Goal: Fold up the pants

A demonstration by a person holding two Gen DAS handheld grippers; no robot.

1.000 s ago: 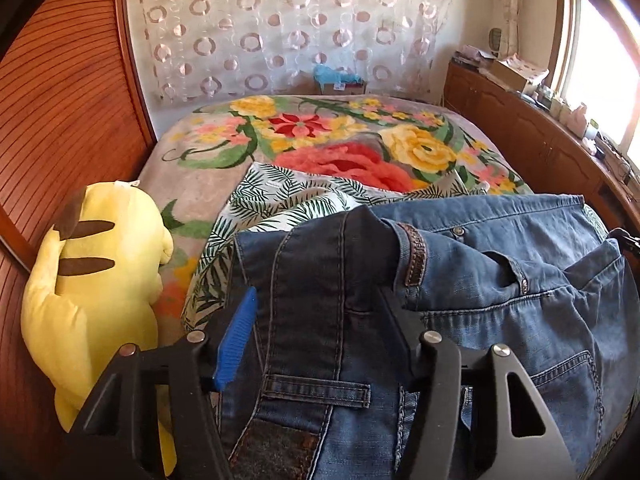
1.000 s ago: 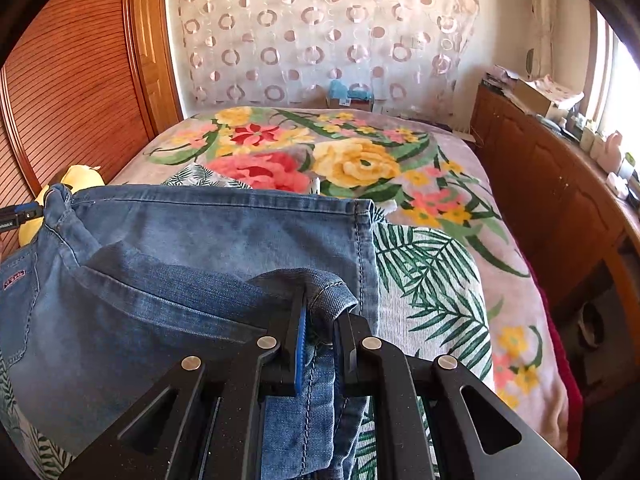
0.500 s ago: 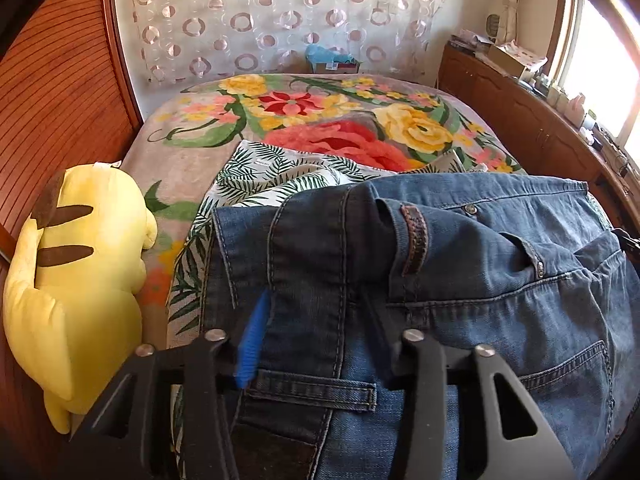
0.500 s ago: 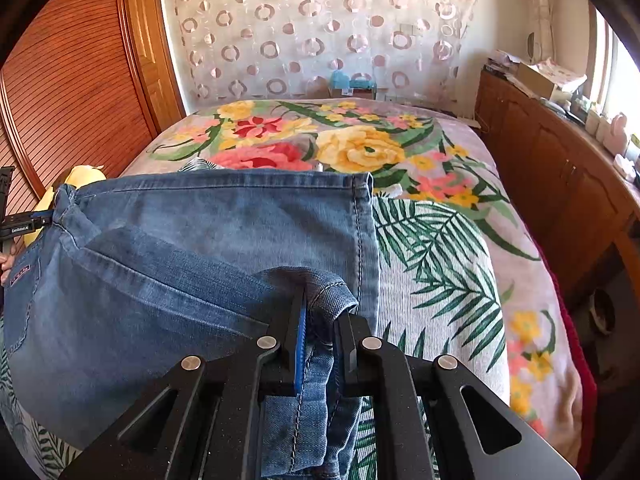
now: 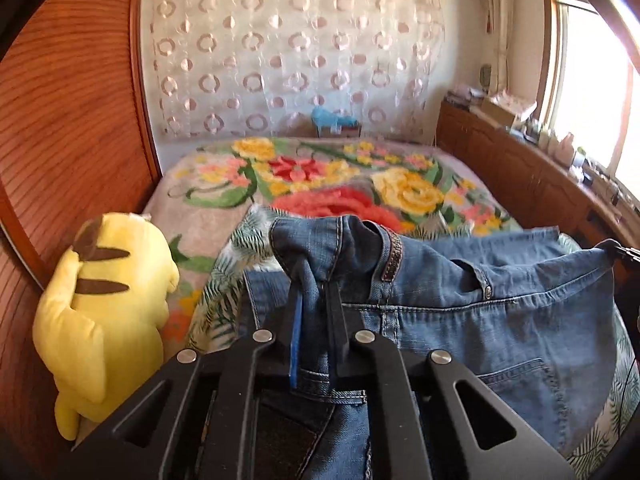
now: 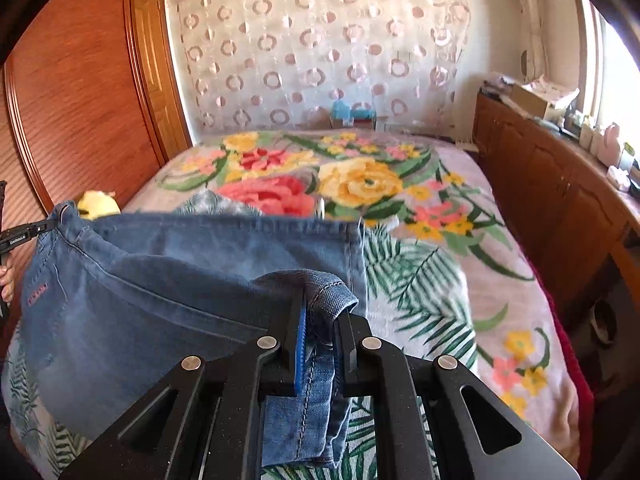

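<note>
Blue denim pants (image 5: 480,320) hang stretched between my two grippers above the bed. My left gripper (image 5: 314,280) is shut on the waistband corner of the pants, the cloth bunched between its fingers. My right gripper (image 6: 322,304) is shut on a rolled edge of the pants (image 6: 160,292) at their other side. In the right wrist view the left gripper's tip (image 6: 24,234) shows at the far left holding the pants' corner. The pants' lower part drapes down onto the bed.
The bed has a floral blanket (image 6: 360,184) and a palm-leaf sheet (image 6: 420,288). A yellow plush toy (image 5: 108,300) lies at the bed's left edge against a wooden wall (image 5: 60,120). A wooden cabinet (image 6: 560,200) with clutter runs along the right, under a window.
My left gripper, open over the waistband before, has shut on it and lifted it. The right gripper stays shut on the pants and has risen a little.
</note>
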